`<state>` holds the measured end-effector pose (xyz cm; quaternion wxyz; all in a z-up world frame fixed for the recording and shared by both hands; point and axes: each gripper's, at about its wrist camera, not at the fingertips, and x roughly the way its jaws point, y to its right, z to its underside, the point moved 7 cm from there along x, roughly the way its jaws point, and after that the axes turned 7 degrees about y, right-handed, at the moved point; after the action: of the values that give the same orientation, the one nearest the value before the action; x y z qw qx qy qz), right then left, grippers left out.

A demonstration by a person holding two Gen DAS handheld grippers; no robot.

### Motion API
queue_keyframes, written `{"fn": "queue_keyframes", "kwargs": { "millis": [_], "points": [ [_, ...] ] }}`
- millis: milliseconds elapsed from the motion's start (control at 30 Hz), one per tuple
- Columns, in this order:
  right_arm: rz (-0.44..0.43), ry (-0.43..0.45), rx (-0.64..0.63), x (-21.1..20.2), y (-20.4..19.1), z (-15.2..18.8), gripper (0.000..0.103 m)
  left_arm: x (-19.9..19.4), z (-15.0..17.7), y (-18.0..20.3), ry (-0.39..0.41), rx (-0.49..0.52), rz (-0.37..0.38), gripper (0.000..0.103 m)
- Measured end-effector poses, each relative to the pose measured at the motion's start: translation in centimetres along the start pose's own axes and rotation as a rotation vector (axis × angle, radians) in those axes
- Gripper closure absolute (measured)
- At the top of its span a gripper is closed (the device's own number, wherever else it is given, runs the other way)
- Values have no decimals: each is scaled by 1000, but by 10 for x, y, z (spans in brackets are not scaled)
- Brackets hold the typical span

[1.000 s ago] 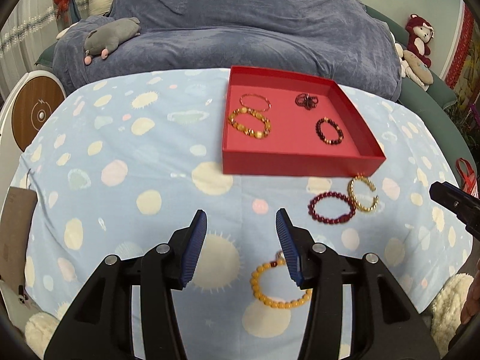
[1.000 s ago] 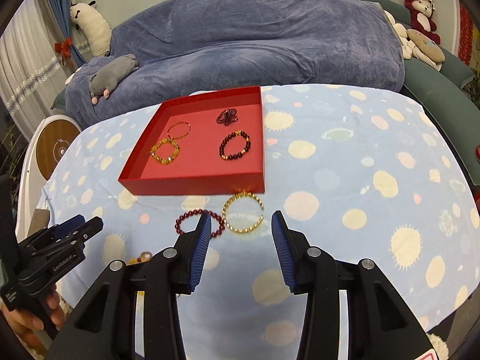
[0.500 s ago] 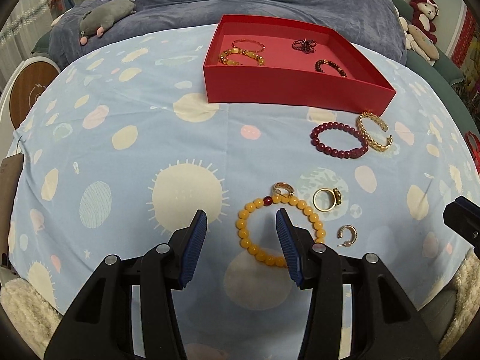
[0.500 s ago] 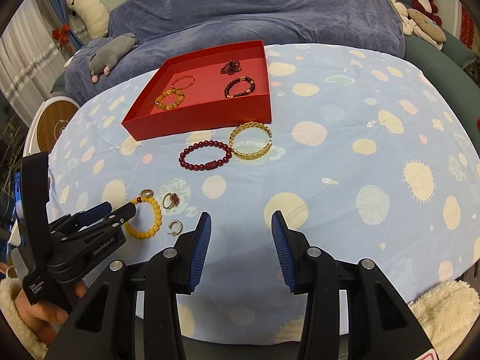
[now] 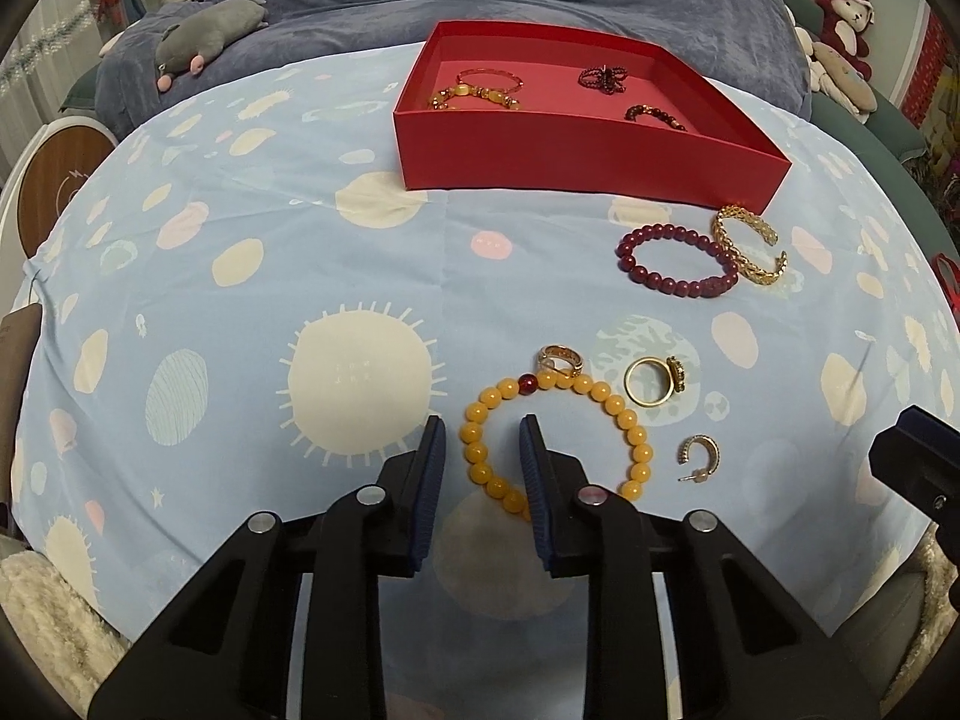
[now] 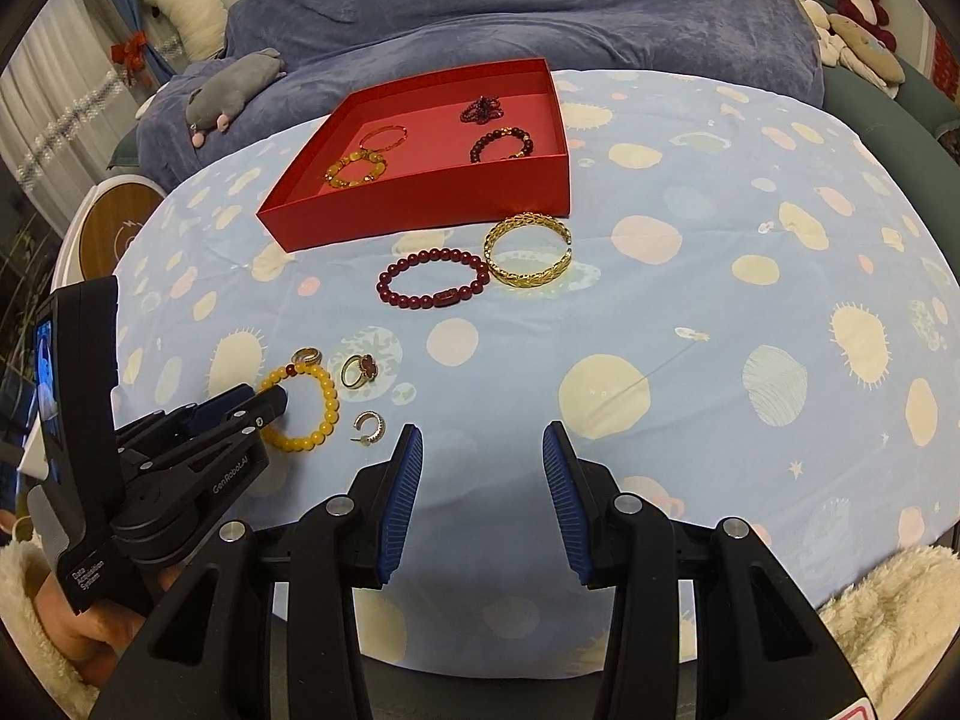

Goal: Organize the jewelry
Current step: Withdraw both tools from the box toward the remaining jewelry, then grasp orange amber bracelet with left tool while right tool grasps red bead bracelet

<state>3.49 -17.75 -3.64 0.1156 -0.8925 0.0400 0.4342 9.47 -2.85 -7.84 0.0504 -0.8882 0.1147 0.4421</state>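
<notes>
A yellow bead bracelet [image 5: 627, 420] lies on the blue patterned cloth. My left gripper [image 5: 480, 450] straddles its left arc; the jaws are closing, and the pads stand a little apart from the beads. Beside it lie a gold band ring [image 5: 560, 357], a stone ring [image 5: 651, 399] and a hoop earring [image 5: 699, 456]. Farther back are a dark red bead bracelet [image 5: 678, 285] and a gold cuff [image 5: 750, 264], in front of the red box [image 5: 588, 150], which holds several bracelets. My right gripper [image 6: 480, 450] hangs open over bare cloth, with nothing between its fingers.
A blue sofa [image 6: 540, 12] with a grey plush toy [image 6: 231, 93] runs behind the table. A round wooden stand [image 6: 108, 228] is at the left. More plush toys [image 6: 858, 12] sit at the right. The table's front edge [image 6: 480, 660] lies just below both grippers.
Both grippers came down and closer to the cloth. The left jaws narrowed around the left arc of the yellow bracelet. The right jaws kept their width.
</notes>
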Motion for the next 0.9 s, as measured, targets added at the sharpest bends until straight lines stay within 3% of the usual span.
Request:
{"fn": "queue_keyframes", "kwargs": {
  "millis": [100, 467, 700, 900],
  "points": [
    [1, -2, -1, 0, -1, 1, 62, -1, 1, 1, 0, 0, 16, 96],
    [6, -3, -23, 9, -4, -2, 62, -10, 6, -13, 10, -40, 23, 96],
    [10, -7, -43, 38, -11, -22, 62, -8, 10, -25, 2, -60, 18, 96],
    [10, -7, -17, 66, -15, -43, 69, -8, 12, -26, 14, -59, 25, 96]
  ]
}}
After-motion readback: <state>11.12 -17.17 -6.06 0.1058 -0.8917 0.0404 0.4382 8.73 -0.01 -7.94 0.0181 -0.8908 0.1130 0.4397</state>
